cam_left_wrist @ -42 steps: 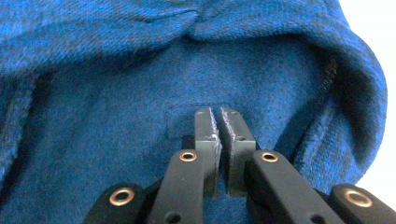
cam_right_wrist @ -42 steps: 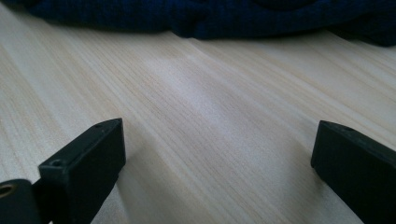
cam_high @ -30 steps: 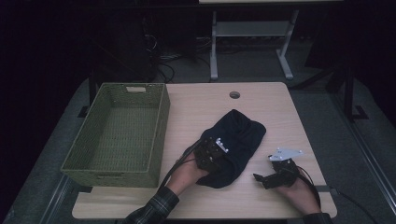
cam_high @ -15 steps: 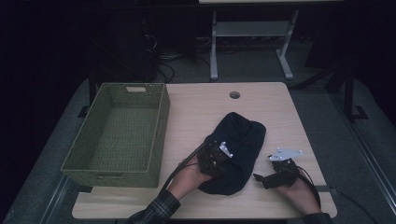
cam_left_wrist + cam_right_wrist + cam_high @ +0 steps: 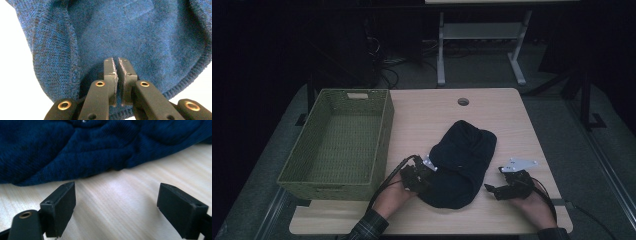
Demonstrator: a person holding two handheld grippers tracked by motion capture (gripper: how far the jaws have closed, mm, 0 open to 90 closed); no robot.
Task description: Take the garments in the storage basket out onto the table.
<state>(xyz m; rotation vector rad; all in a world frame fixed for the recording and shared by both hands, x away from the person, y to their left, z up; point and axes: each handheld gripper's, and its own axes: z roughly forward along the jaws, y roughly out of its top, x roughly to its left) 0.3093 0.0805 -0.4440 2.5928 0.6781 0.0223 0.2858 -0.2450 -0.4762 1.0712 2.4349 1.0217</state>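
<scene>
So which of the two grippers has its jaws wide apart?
The right gripper, by the near right edge of the blue knit garment: nothing sits between its jaws, just bare table. The left gripper has its jaws nearly shut against the garment.

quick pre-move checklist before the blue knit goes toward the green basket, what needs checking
1. Left gripper shut on the blue knit garment: the fingers stand almost together, but whether fabric is pinched between them, cannot tell.
2. Right gripper on the garment: not ok, it has just been closing a little, yet its fingers are wide apart over bare table, short of the cloth.
3. Green basket ready to receive: ok, nothing lies in it.
4. Path from garment to basket: ok, bare table between them.
5. Garment lying fully on the table: ok, bunched near the front edge.
</scene>
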